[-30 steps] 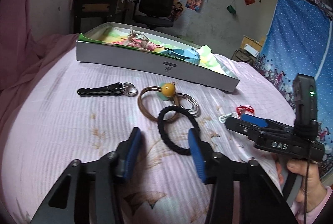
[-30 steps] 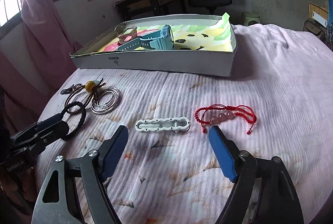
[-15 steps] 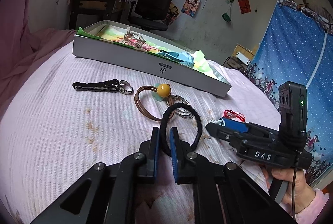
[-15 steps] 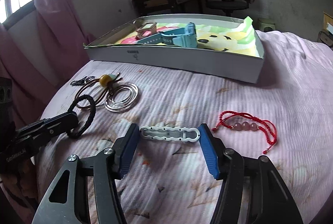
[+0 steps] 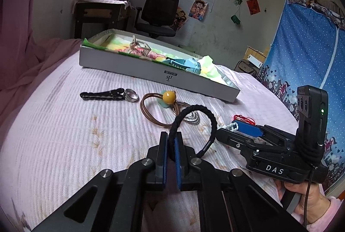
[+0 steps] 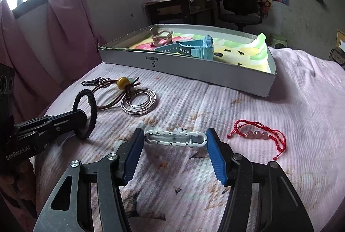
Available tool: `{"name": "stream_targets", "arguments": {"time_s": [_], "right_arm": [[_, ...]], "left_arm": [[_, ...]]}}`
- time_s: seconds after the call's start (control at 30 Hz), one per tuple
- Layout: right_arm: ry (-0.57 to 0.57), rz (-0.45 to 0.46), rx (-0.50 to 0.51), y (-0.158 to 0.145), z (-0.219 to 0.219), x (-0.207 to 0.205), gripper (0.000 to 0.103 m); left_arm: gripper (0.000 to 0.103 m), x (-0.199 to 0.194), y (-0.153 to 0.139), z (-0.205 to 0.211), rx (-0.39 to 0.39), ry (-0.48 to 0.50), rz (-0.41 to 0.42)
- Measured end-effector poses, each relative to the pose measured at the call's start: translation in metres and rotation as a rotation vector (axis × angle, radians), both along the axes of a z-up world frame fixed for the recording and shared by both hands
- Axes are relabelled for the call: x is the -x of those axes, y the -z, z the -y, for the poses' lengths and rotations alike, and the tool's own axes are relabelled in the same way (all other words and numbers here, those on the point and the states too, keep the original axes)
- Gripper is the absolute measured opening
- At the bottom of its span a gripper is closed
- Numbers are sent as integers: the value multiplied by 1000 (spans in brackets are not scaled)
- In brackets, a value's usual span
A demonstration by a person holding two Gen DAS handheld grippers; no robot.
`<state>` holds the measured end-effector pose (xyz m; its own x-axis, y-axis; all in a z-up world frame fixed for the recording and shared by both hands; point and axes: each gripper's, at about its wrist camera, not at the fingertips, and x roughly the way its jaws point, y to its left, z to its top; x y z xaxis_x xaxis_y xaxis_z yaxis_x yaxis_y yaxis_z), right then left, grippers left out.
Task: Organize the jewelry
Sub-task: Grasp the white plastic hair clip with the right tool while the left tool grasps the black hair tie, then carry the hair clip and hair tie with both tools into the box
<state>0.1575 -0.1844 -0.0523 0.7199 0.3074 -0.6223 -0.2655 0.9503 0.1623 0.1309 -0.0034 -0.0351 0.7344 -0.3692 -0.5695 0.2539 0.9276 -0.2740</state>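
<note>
The black braided band (image 5: pixel 195 122) is pinched in the closed left gripper (image 5: pixel 171 145). The white clip (image 6: pixel 175 138) lies crosswise on the bedspread, bracketed end to end by the right gripper (image 6: pixel 174 145) — pads probably touching, hard to tell.

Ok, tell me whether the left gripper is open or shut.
Shut: the left gripper has its blue pads clamped on the black braided bracelet, whose loop stands up off the bedspread.
</note>
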Motion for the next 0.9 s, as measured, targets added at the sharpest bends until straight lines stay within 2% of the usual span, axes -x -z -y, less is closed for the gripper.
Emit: {"name": "stream_targets", "arguments": {"time_s": [0.5, 0.6, 0.73, 0.9], "right_arm": [[14, 106, 1, -28, 0, 7, 54], [27, 137, -23, -40, 1, 1, 54], [47, 188, -41, -56, 2, -11, 54], [94, 235, -46, -69, 5, -37, 54]], "left_arm": [[6, -1, -36, -6, 49, -24, 60], [6, -12, -46, -8, 45, -44, 68], [6, -33, -64, -6, 4, -56, 96], [6, -75, -78, -4, -38, -90, 98]]}}
